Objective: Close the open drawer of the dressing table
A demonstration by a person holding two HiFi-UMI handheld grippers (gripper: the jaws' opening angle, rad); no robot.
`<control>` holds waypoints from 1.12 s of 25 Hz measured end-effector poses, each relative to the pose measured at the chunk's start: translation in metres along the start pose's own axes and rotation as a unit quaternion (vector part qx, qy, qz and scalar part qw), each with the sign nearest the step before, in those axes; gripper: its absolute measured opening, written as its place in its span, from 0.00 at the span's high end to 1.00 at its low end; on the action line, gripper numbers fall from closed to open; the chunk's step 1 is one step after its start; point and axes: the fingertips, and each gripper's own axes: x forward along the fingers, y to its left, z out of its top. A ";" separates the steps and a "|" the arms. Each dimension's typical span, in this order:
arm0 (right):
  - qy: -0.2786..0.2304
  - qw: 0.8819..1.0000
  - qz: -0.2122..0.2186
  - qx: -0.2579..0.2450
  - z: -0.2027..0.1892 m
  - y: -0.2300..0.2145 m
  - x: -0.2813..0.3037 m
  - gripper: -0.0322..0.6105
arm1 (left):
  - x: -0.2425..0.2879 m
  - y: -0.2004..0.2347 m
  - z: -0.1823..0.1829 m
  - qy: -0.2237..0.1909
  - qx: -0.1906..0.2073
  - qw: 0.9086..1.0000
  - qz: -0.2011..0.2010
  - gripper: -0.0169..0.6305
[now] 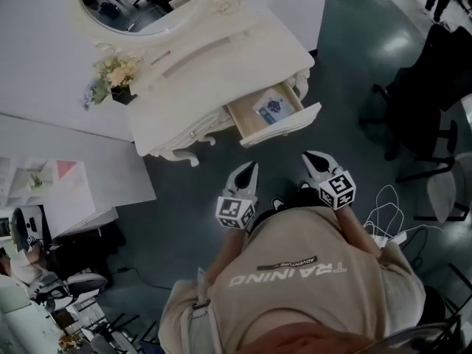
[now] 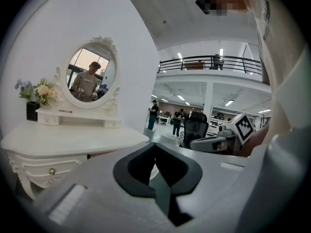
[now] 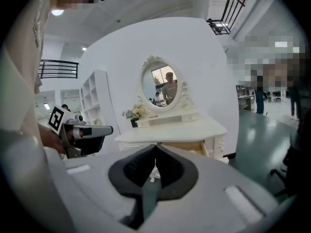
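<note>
Furniture first: the dressing table [image 1: 214,65], white with carved, curling legs, fills the head view toward twelve o'clock, set against a pale wall. Its oval mirror [image 1: 140,2] stands at the table's eleven o'clock.

The open drawer [image 1: 291,126] juts from the table's front at about four o'clock of the tabletop, pulled well out toward the person. It should be light and stiff, a thin wooden box nearly empty, so I judge a flat push will send it home. The white front panel is the place to press, near its middle, so the box runs straight and does not bind. No pinch is needed. The painted face may be slick, so a square contact seems safer than a glancing one. The drawer itself shows a pale, bare wood floor and sides behind a shaped white front with a curved edge. I cannot make out a knob on it from here.

The left gripper [image 1: 249,169] hangs at seven o'clock of the drawer, well short of it, jaws pressed together on nothing. The right gripper [image 1: 310,157] sits at six o'clock of the drawer front, near but apart, jaws likewise clenched and empty.

A bunch of flowers [image 1: 112,74] in a dark vase stands at the tabletop's nine o'clock. Inside the drawer lies a small printed card [image 1: 271,108], flat on the floor toward the back.
</note>
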 end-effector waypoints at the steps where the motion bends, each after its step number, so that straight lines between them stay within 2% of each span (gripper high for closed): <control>1: 0.001 1.000 -0.002 0.003 0.003 -0.007 0.007 0.94 | 0.005 0.009 0.002 -0.001 -0.003 1.000 0.006 0.97; 6: 0.015 1.000 0.022 0.011 0.017 -0.029 0.053 0.94 | 0.035 0.045 0.009 0.009 -0.035 0.999 0.034 0.97; 9: 0.030 0.998 0.050 0.015 0.021 -0.045 0.092 0.94 | 0.059 0.064 0.021 0.017 -0.025 0.998 0.049 0.97; 13: 0.065 0.993 0.096 -0.008 0.030 -0.073 0.137 0.94 | 0.099 0.090 0.042 0.023 -0.017 0.997 0.068 0.97; 18: 0.095 0.983 0.151 0.049 0.038 -0.103 0.175 0.94 | 0.142 0.115 0.053 0.040 -0.014 0.995 0.088 0.97; 21: 0.133 0.977 0.164 0.039 0.026 -0.122 0.189 0.94 | 0.158 0.124 0.044 0.053 -0.028 0.993 0.102 0.97; 26: 0.189 0.963 0.179 0.068 -0.009 -0.136 0.198 0.94 | 0.175 0.136 0.030 0.078 -0.049 0.991 0.100 0.97; 28: 0.222 0.954 0.187 0.081 -0.031 -0.136 0.197 0.94 | 0.181 0.142 0.030 0.078 -0.058 0.990 0.099 0.97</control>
